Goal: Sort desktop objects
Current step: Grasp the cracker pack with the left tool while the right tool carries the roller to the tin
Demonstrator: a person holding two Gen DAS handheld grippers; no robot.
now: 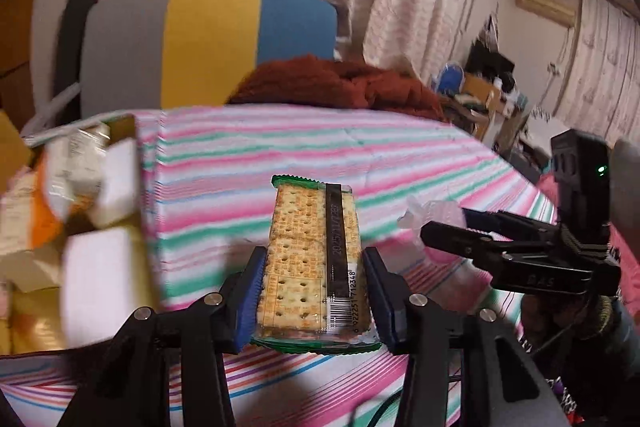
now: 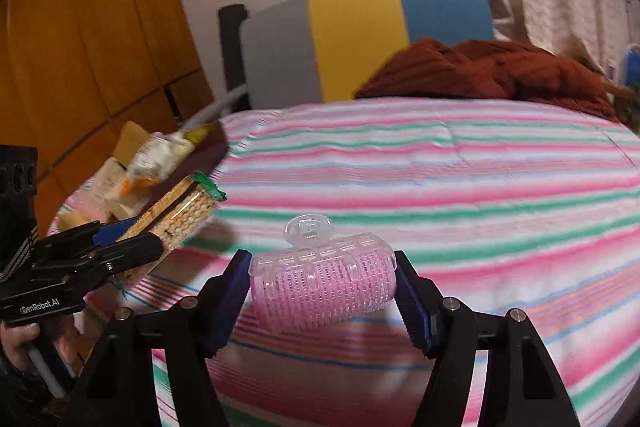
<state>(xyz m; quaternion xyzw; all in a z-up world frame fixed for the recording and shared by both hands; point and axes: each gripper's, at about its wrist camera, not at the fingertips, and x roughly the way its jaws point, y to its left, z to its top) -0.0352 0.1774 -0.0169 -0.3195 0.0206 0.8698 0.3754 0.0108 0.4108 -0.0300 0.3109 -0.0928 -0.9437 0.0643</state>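
My left gripper (image 1: 314, 297) is shut on a clear, green-edged cracker packet (image 1: 314, 255), held lengthwise above the striped cloth (image 1: 240, 155). The same packet (image 2: 176, 217) shows at the left of the right wrist view, clamped in the left gripper (image 2: 132, 243). My right gripper (image 2: 322, 293) is shut on a pink hair roller (image 2: 324, 287) with a clear clip, gripped at both ends above the cloth. In the left wrist view the right gripper (image 1: 444, 227) comes in from the right with the roller (image 1: 434, 217) partly hidden behind its fingers.
A cardboard box (image 1: 60, 211) with several packets and white blocks stands at the left edge of the striped surface (image 2: 440, 167). A rust-red knitted cloth (image 1: 344, 79) lies at the far edge. A grey, yellow and blue chair back (image 1: 208, 43) stands behind; clutter (image 1: 484, 87) fills the far right.
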